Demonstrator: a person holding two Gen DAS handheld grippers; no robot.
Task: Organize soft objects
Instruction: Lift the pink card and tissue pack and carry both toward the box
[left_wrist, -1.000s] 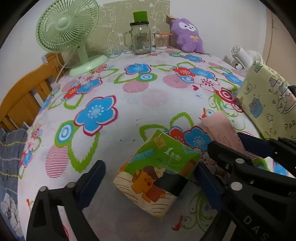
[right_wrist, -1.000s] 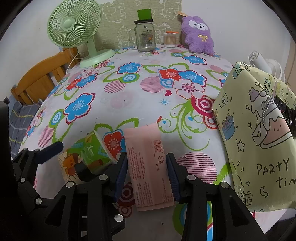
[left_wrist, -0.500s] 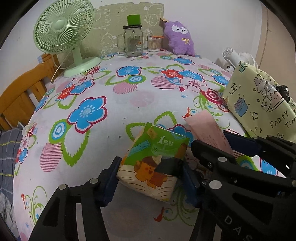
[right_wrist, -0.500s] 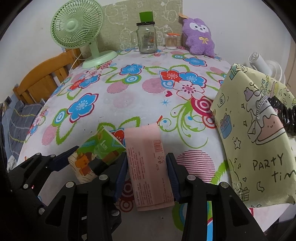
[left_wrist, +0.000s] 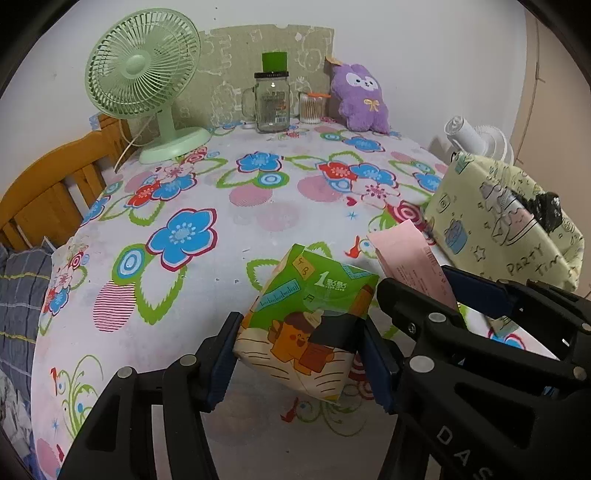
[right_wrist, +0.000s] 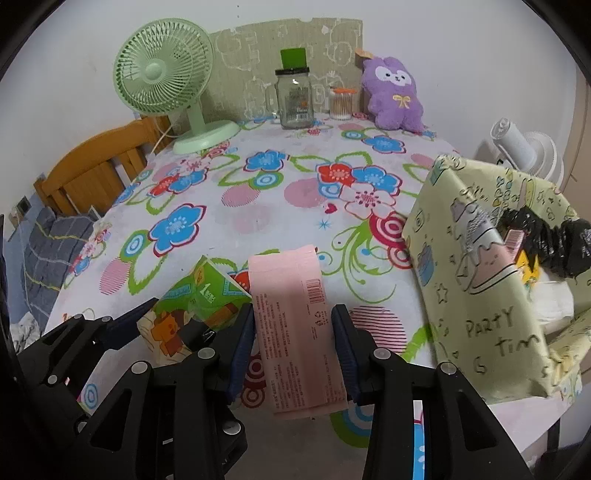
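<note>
My left gripper is shut on a green tissue pack with a cartoon print, holding it just above the flowered tablecloth. My right gripper is shut on a flat pink tissue packet, also lifted off the cloth. In the right wrist view the green tissue pack sits just left of the pink one, inside the left gripper. In the left wrist view the pink packet shows to the right. A purple plush toy leans at the table's far edge.
A yellow "party time" paper bag stands open at the right, lined with black plastic. At the back are a green fan, a glass jar mug and a cotton swab cup. A wooden chair stands at the left.
The left gripper's fingers closed onto the green tissue pack and lifted it. The right gripper kept its hold on the pink packet and rose a little too.
</note>
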